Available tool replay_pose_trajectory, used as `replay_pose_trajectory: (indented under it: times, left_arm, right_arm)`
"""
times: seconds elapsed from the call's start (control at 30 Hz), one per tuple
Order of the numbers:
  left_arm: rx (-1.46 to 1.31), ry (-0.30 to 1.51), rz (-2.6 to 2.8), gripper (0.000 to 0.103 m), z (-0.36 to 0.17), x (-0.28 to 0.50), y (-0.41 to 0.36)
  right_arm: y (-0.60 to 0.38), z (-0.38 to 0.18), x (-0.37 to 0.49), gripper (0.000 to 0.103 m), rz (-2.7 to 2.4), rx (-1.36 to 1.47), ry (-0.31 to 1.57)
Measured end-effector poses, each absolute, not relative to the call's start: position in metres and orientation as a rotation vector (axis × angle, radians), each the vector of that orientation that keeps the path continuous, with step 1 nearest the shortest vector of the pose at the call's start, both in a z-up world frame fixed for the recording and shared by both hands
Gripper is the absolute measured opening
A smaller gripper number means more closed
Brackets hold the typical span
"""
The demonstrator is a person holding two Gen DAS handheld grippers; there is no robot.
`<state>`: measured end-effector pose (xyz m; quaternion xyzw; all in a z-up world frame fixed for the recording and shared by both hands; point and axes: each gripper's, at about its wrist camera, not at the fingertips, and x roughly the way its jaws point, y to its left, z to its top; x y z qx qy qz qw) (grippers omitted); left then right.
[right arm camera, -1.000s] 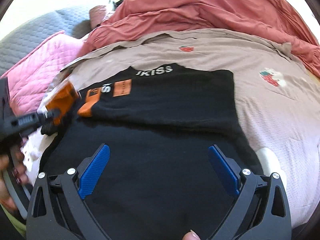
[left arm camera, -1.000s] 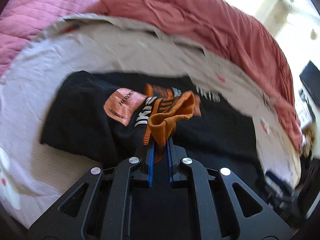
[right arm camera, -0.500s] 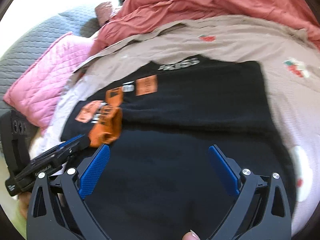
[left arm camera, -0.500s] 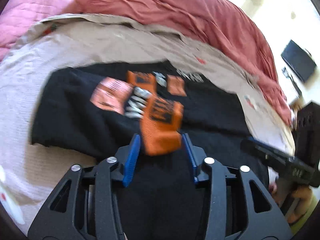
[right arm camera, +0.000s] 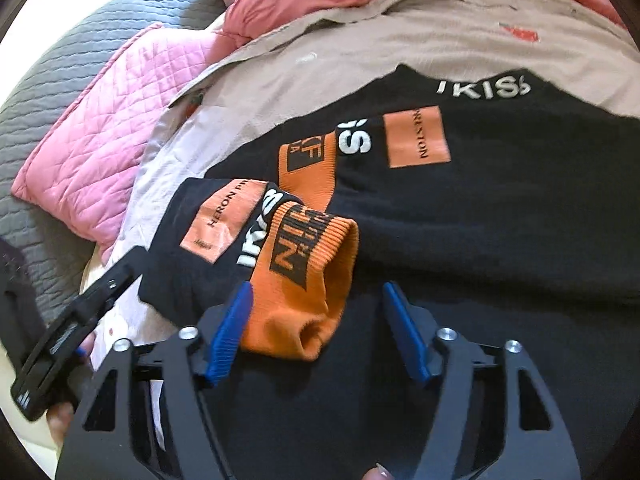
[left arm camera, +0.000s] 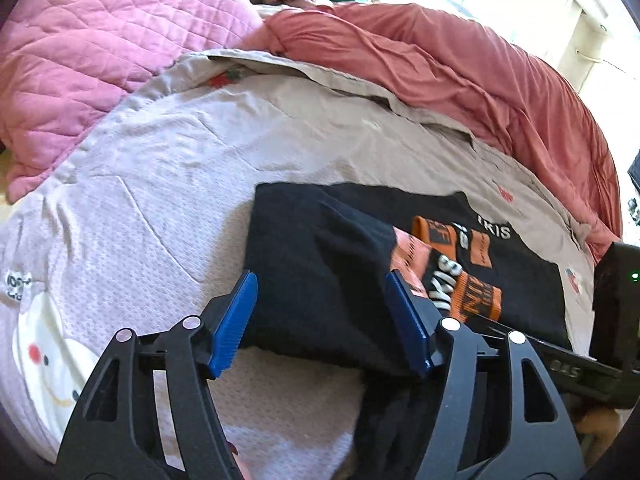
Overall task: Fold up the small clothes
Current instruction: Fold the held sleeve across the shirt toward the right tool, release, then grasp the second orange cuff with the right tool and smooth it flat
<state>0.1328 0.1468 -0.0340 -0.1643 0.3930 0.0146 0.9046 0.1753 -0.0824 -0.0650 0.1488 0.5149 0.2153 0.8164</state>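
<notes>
A black top (right arm camera: 480, 208) with orange patches and white letters lies spread on the bed sheet (left arm camera: 168, 184). A second ago the left gripper (left arm camera: 322, 320) was pinched tight on the orange cuff (right arm camera: 304, 280) of 1 sleeve. Now it has let go. Its 2 blue pads (left arm camera: 236, 320) have just been opening, and nothing sits between them but the flat black cloth under them. The cuff now lies on the black top, off to the right of the left gripper, just past its right pad. The left gripper has also slid over, so its left pad is over the edge of the top, near the bare sheet. The right gripper (right arm camera: 316, 328) was spread wide a second ago, over plain black cloth with the cuff far off to its left. Now it sits right at the cuff, and its jaws have just been closing. The cuff lies between the pads, right by the left one. I cannot tell if that pad is touching it. The right pad (right arm camera: 404, 332) is clear of it, with a gap of black cloth showing. So the right gripper is not holding the cuff yet. A second orange cuff (right arm camera: 308, 168) lies further ahead of the right gripper, next to a square orange patch (right arm camera: 416, 142). A pink quilt (left arm camera: 100, 44) and a red blanket (left arm camera: 460, 80) are bunched up far ahead of both grippers.
</notes>
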Motion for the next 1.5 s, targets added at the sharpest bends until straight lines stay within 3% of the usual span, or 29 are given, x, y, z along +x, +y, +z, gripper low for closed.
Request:
replay_pose_trajectory:
  times: [0.1,0.2,0.7,1.03,1.5]
  left_arm:
    - [-0.349,0.810,0.036,0.058,-0.037,0.135,0.151]
    - [-0.352,0.810,0.034,0.058,-0.039,0.138,0.151]
    - [-0.312,0.788,-0.067,0.063,-0.038,0.146,0.129]
    - [-0.228,0.782,-0.197,0.064,-0.040,0.155,0.080]
    - [-0.159,0.851,-0.318,0.073,-0.060,0.184,0.033]
  right_arm:
    - [-0.074,-0.062,0.176,0.013,0.496,0.308,1.081]
    - [-0.071,-0.050,0.171,0.010,0.526,0.255,1.039]
    - [-0.175,0.034,0.182,0.008,0.309,0.046,0.786]
    - [-0.253,-0.008,0.195,0.008,0.095,0.020,0.857]
    - [-0.253,-0.050,0.211,0.008,-0.050,-0.095,0.977]
